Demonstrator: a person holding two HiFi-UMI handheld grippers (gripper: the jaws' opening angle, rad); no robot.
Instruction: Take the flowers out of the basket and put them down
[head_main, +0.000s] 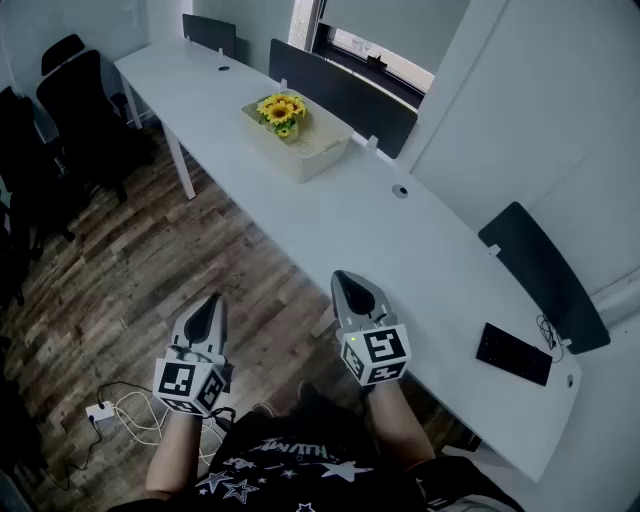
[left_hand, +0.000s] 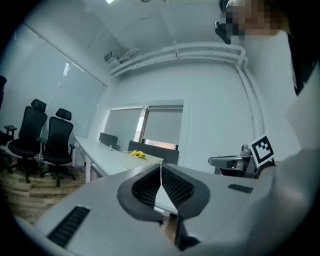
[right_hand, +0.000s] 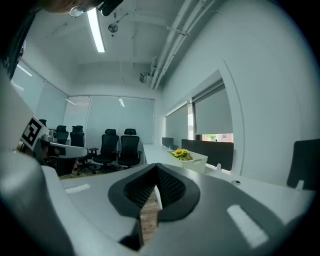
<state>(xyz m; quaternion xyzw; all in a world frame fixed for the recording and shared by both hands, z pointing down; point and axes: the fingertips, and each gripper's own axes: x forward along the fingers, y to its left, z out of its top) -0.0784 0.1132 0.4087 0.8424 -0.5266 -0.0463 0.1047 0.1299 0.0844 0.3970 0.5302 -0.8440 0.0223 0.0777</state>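
Observation:
A bunch of yellow sunflowers (head_main: 281, 109) lies in a cream basket (head_main: 312, 152) on the long white table (head_main: 400, 240), far ahead of me. Both gripper views catch the sunflowers (left_hand: 137, 154) (right_hand: 181, 154) small and distant, with the basket (right_hand: 197, 162) under them. My left gripper (head_main: 211, 311) hangs over the wood floor, its jaws shut with nothing between them. My right gripper (head_main: 352, 288) is held near the table's front edge, also shut and empty. Each is well short of the basket.
Black office chairs (head_main: 80, 110) stand at the left along the table. Dark divider panels (head_main: 345, 95) line the table's far side. A black keyboard (head_main: 513, 353) lies at the right end. A white power strip with cables (head_main: 110, 412) lies on the floor.

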